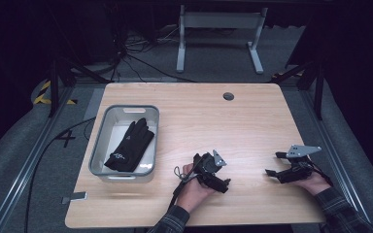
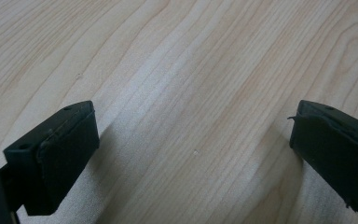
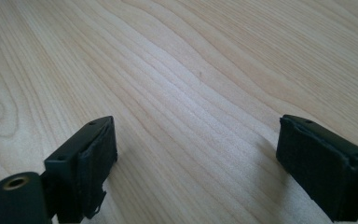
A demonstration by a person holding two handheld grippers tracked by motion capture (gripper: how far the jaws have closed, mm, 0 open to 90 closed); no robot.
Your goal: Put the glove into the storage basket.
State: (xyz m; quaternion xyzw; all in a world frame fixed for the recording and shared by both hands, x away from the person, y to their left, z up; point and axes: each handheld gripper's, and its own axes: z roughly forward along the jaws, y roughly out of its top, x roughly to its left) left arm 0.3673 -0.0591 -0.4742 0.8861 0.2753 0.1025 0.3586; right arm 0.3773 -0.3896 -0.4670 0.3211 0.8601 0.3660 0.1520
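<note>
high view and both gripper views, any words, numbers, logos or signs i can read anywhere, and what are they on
"4": dark mark on the grey floor left of the table.
White logo on the cuff of the black glove in the grey bin: too small to read.
Yellow and black hazard stripes on the floor: a sign, no words.
Both gripper views: no text.

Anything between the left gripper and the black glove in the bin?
Bare tabletop, then the grey bin's near wall, in the high view. The glove lies inside; left gripper stands open, empty.
</note>
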